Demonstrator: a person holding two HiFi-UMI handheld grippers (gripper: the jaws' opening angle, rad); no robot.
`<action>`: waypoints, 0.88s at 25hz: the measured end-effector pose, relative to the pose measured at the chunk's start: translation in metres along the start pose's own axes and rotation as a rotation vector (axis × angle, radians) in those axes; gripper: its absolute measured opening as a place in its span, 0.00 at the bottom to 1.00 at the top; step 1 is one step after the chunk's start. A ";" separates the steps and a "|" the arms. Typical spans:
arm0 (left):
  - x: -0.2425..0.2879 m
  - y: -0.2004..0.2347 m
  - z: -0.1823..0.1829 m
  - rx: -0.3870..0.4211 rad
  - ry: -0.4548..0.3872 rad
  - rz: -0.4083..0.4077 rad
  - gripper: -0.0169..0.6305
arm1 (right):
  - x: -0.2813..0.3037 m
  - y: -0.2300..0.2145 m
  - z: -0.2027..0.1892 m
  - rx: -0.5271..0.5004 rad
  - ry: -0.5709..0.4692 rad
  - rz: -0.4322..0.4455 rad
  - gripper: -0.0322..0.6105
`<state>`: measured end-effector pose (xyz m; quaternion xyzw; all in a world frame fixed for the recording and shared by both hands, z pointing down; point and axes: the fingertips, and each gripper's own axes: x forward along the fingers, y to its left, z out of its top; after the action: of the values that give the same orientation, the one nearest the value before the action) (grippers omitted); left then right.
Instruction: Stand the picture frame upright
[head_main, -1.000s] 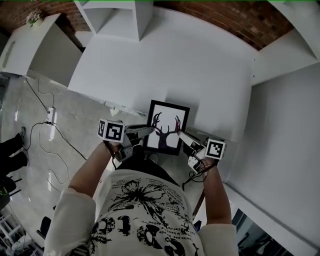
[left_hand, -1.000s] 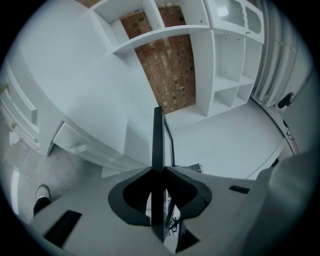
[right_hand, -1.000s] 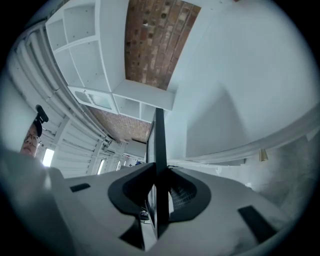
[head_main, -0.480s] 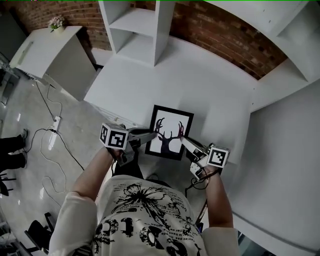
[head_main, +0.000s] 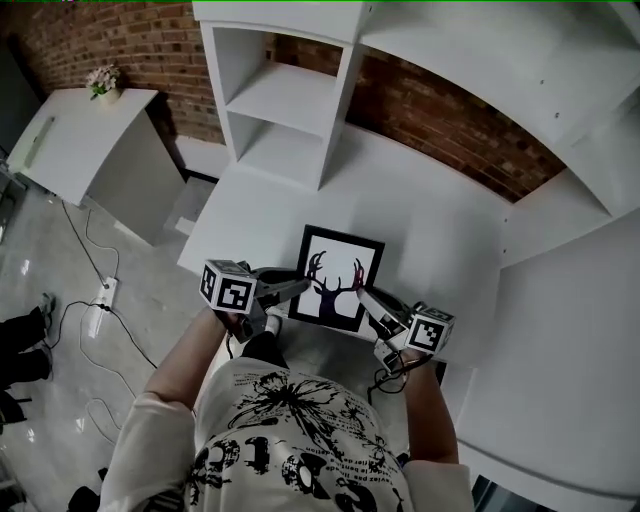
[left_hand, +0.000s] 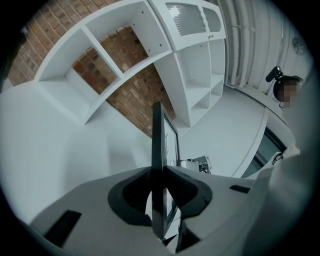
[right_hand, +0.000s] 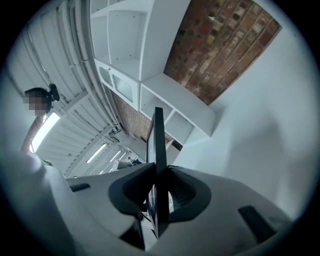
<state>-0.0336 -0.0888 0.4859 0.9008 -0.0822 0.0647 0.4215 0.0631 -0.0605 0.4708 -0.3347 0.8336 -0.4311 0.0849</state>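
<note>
A black picture frame (head_main: 338, 278) with a deer-antler print is held over the near edge of the white table (head_main: 420, 215). My left gripper (head_main: 300, 287) is shut on the frame's left edge and my right gripper (head_main: 362, 296) is shut on its right edge. In the left gripper view the frame's edge (left_hand: 157, 150) runs upright between the pads, and the right gripper view shows the frame's edge (right_hand: 159, 155) clamped the same way. Whether its lower edge touches the table is hidden.
A white open shelf unit (head_main: 290, 95) stands at the back of the table against a brick wall (head_main: 440, 110). A white cabinet (head_main: 85, 135) with a small flower pot (head_main: 104, 80) is at the left. Cables and a power strip (head_main: 100, 295) lie on the floor.
The head view has tilted up, bringing the shelf unit and brick wall into sight. The frame and both grippers keep the same hold and sit slightly lower in the picture.
</note>
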 end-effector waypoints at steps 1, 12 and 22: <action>-0.007 0.009 0.014 0.013 0.003 -0.010 0.17 | 0.015 0.001 0.009 -0.015 -0.002 -0.006 0.18; -0.043 0.092 0.123 0.153 0.058 -0.067 0.17 | 0.129 -0.010 0.077 -0.152 -0.079 -0.052 0.18; -0.038 0.138 0.174 0.305 0.016 -0.072 0.17 | 0.174 -0.041 0.117 -0.351 -0.042 -0.120 0.19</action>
<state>-0.0905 -0.3068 0.4715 0.9561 -0.0357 0.0685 0.2825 0.0010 -0.2650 0.4564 -0.4024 0.8726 -0.2762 0.0168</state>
